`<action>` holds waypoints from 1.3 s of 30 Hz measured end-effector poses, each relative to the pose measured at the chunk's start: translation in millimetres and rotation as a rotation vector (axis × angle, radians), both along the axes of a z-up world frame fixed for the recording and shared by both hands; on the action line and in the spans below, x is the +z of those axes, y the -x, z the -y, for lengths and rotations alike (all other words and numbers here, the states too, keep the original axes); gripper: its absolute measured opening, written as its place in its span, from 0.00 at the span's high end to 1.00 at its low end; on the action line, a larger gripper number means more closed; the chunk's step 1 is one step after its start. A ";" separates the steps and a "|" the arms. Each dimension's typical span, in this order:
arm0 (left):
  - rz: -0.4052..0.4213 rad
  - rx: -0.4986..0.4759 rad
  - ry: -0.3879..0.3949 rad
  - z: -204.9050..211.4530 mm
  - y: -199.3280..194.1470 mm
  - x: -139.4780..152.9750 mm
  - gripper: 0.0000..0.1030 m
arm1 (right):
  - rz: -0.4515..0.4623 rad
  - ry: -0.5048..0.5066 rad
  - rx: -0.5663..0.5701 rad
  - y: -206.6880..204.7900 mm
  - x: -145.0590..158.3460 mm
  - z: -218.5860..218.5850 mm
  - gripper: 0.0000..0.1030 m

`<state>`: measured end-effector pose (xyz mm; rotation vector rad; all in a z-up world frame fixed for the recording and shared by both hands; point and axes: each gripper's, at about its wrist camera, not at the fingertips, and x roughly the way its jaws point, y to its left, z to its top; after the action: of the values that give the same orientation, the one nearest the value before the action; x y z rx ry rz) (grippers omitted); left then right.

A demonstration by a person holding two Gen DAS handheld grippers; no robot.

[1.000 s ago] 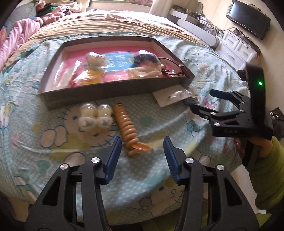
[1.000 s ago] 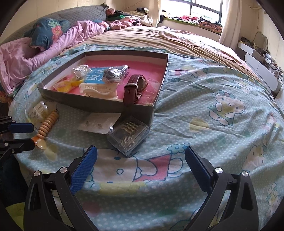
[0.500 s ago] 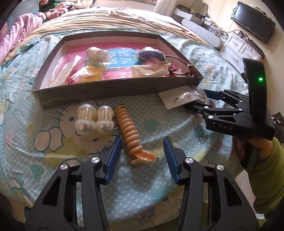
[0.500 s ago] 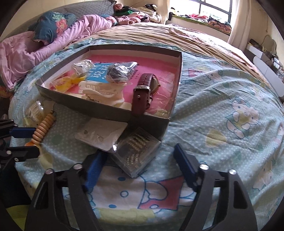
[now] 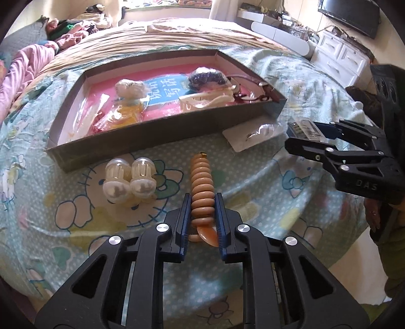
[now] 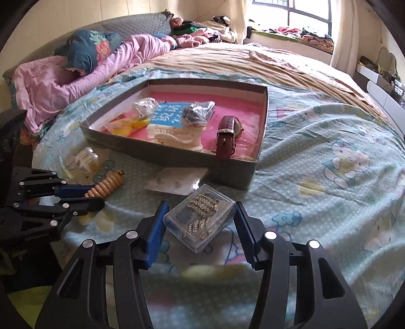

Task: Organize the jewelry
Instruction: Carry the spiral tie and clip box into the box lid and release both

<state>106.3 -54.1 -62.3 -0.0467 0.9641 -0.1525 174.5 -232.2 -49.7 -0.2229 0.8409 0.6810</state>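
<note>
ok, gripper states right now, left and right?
Left gripper: shut on the orange bead bracelet.
Right gripper: jaws closing on the clear plastic box, pads at its sides.

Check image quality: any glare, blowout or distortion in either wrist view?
Left wrist: glare washes out the plastic bags in the tray; strong fisheye bowing. Right wrist: window blown out; clear plastic case stays readable; dark corner vignette.

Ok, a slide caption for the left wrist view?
Left tongs shut on orange bead bracelet before the jewelry tray.
</note>
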 end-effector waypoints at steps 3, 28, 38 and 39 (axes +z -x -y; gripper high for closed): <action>0.032 0.003 0.022 -4.9 4.0 12.8 0.89 | 0.011 -0.014 0.000 6.0 8.1 3.3 0.51; 0.186 0.205 0.066 -84.6 5.6 64.4 0.89 | 0.073 -0.088 0.102 14.8 49.6 -54.9 0.51; 0.178 0.243 0.067 -98.9 -4.5 59.8 0.89 | 0.085 -0.095 0.127 4.4 52.3 -79.1 0.51; 0.176 0.246 0.067 -99.8 -5.8 59.0 0.89 | 0.086 -0.096 0.125 2.5 52.5 -80.9 0.51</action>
<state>112.1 45.7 -3.2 -0.2100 0.7704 0.0380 172.1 -151.3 2.8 -0.2184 0.7141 0.8212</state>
